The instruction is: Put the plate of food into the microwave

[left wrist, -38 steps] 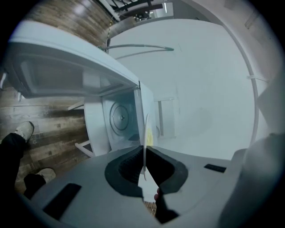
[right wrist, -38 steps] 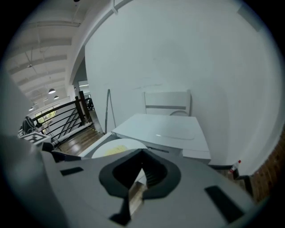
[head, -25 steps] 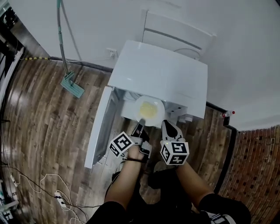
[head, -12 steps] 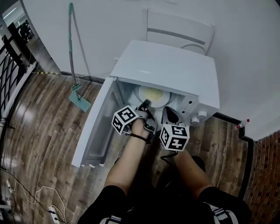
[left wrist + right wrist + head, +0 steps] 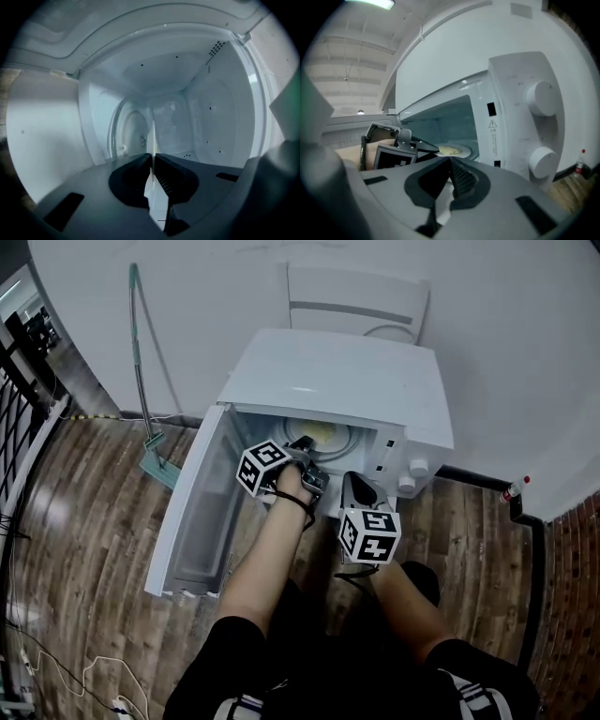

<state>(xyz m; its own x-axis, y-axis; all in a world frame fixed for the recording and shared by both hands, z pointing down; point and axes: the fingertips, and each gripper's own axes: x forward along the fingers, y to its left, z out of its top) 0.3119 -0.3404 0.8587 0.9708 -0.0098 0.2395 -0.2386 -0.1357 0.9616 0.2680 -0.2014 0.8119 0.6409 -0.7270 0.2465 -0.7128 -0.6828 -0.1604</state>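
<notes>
The white microwave (image 5: 347, 381) stands with its door (image 5: 192, 512) swung wide to the left. The white plate with yellow food (image 5: 328, 434) lies inside the cavity on the turntable, also visible in the right gripper view (image 5: 450, 150). My left gripper (image 5: 305, 451) reaches into the opening and its pads still hold the plate's near rim (image 5: 151, 140); its jaws are opening. In its own view the left gripper (image 5: 153, 161) shows the rim edge-on between the pads. My right gripper (image 5: 352, 486) hangs shut and empty just outside, below the control panel.
Two round knobs (image 5: 543, 98) sit on the panel right of the cavity. A mop (image 5: 150, 427) leans on the wall at the left. A white chair (image 5: 356, 301) stands behind the microwave. A small bottle (image 5: 511, 489) stands on the floor at the right.
The plate has gone from in front of the microwave opening into the cavity, carried by my left gripper. The right gripper has stayed just outside, below the panel.
</notes>
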